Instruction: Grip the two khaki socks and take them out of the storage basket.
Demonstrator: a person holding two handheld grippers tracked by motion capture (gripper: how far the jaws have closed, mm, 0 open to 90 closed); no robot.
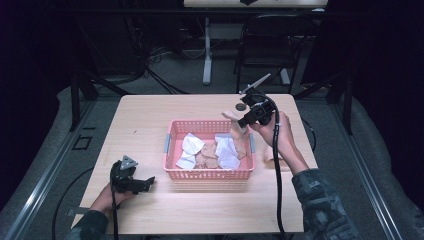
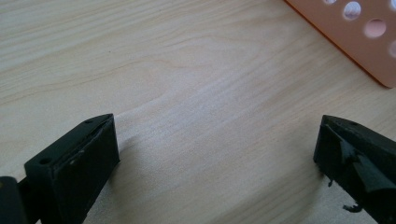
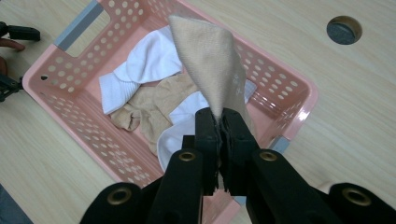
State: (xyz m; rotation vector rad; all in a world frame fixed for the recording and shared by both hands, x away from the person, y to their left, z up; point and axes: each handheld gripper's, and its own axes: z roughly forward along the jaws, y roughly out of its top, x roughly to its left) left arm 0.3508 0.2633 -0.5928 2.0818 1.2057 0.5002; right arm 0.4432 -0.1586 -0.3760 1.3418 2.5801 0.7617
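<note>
Clamped in right gripper point(image 3: 219, 122): tan sock point(image 3: 208, 65), hanging lengthwise over pink basket point(image 3: 70, 116), right side. Left gripper point(image 2: 217, 158) agape, empty, near-left on table point(image 1: 150, 115), well apart from sock.

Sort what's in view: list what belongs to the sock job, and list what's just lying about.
In the job:
- right gripper, shut on the beige sock
- pink basket
- white socks and another beige sock inside it

Lying about:
- left gripper, open, resting on the table away from the basket
- round hole in the tabletop
- chair behind the table
</note>
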